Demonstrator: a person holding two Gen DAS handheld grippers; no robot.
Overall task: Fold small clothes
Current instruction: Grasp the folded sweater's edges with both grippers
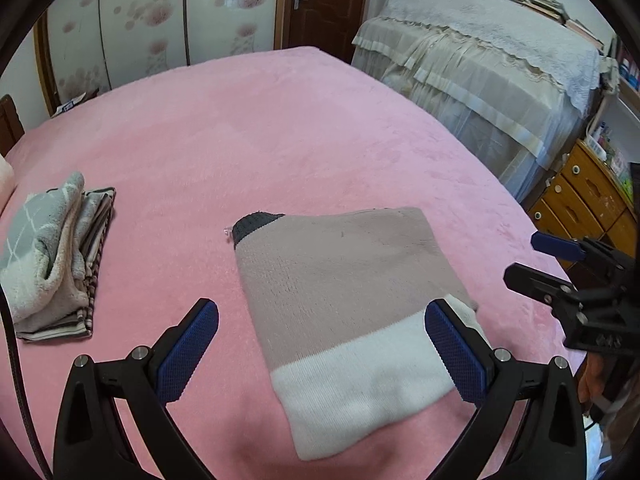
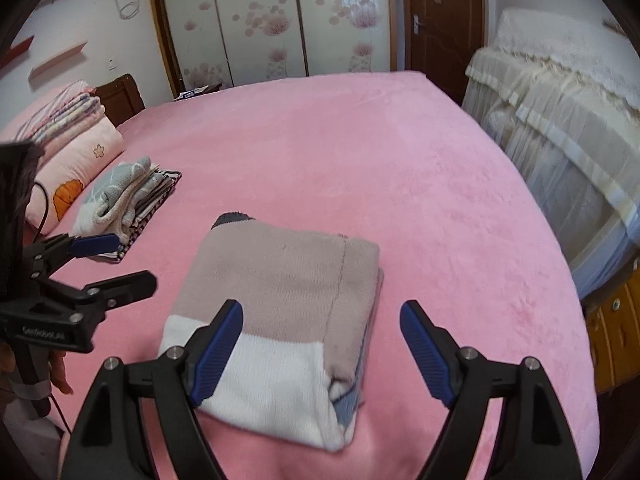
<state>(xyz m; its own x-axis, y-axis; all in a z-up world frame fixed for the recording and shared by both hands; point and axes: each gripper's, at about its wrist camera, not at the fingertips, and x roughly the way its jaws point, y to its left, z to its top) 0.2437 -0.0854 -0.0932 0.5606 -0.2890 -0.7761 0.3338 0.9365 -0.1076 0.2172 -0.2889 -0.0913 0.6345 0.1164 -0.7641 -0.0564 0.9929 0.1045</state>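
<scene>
A home bedroom — pink bed (image 2: 320, 140), floral wardrobe (image 2: 272, 16), wooden drawers (image 1: 588, 196).

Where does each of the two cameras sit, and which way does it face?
Left wrist: on the left gripper, angled down at the folded sweater; own open fingers show, right gripper at the right edge.
Right wrist: on the right gripper, angled down at the same sweater; own open fingers show, left gripper at the left edge.
Shared: sweater, pink bed, folded stack, wardrobe.

Soft, even daylight, faint shadows; strong fisheye bending and dark corners, right edge perhaps slightly blurred.
</scene>
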